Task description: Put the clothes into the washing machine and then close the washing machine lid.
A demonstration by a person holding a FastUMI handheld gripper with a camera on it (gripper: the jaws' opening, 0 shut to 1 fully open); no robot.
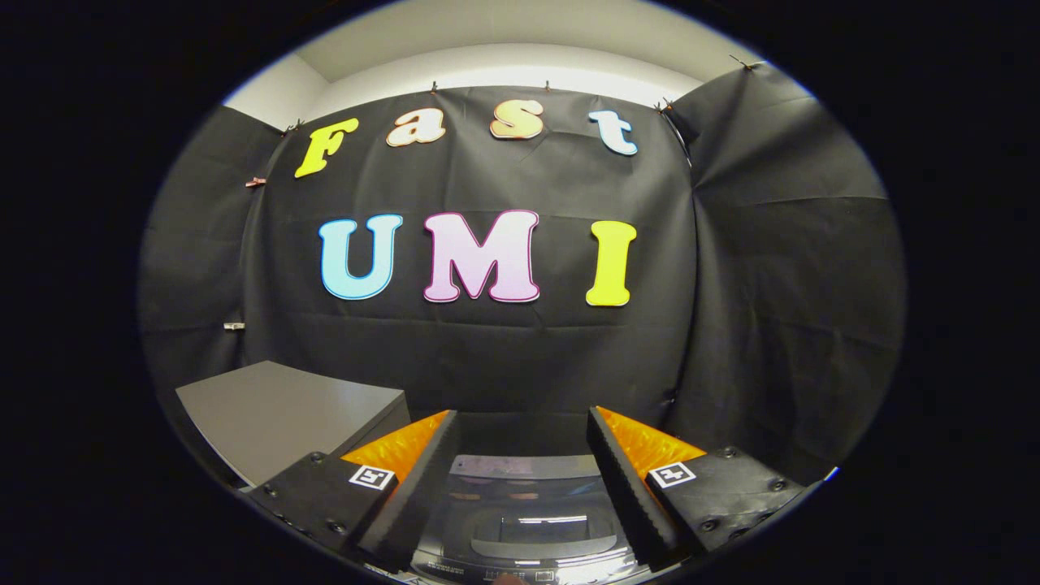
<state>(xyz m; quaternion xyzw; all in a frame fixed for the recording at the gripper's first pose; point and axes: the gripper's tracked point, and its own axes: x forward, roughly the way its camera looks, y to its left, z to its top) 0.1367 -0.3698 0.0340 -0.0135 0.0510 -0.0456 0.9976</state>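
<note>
While tool (520,471) gapes empty, washing machine (524,520) below, between fingers (422,487)

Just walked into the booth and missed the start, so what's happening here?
The hand-held gripper hangs open with nothing between its fingers, facing the black cloth wall. The washing machine sits just below and ahead of the fingers, its glossy top visible between them. A grey box stands beside it. No clothes are visible yet.
</note>
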